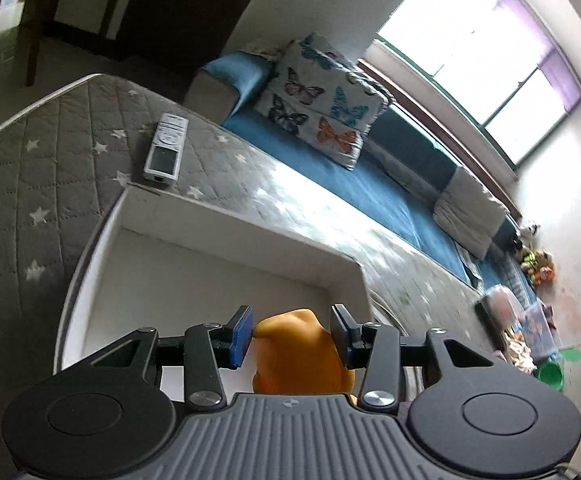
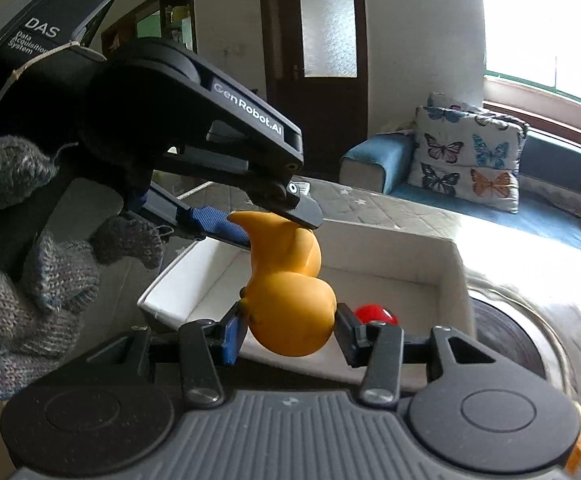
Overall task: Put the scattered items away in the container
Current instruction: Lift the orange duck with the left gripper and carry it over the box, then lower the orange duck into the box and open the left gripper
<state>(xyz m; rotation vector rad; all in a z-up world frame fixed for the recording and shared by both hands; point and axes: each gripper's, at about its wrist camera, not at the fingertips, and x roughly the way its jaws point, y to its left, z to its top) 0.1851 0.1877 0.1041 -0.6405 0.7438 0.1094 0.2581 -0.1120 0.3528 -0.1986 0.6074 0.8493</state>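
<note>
Both grippers have hold of the same yellow rubber duck [image 2: 290,300] over the white container [image 2: 448,276] — and that shared hold is where trouble could start. The right gripper [image 2: 286,332] is clamped on the duck's rounded body, a pad pressing in from each side. The left gripper [image 2: 268,220] pinches the pointed tail end at about 11 o'clock from the body, its blue pad [image 2: 218,220] underneath and the dark finger on top. If the two hands drift apart or twist against each other, the soft toy would likely stretch or pop out of one pair of pads; if it sprang sideways it could miss the box and land on the grey star-quilted bed [image 1: 30,160]. Letting go with one gripper first seems the safer order.

The duck is glossy, smooth orange-yellow, plump and squashy-looking — a slippery shape for flat pads. In the left wrist view only its tail end shows between the pads [image 1: 242,334].

A red ball [image 2: 372,314] already lies in the container, at 3 o'clock from the duck. A white remote [image 1: 166,148] lies on the bed just past the box's far corner.
</note>
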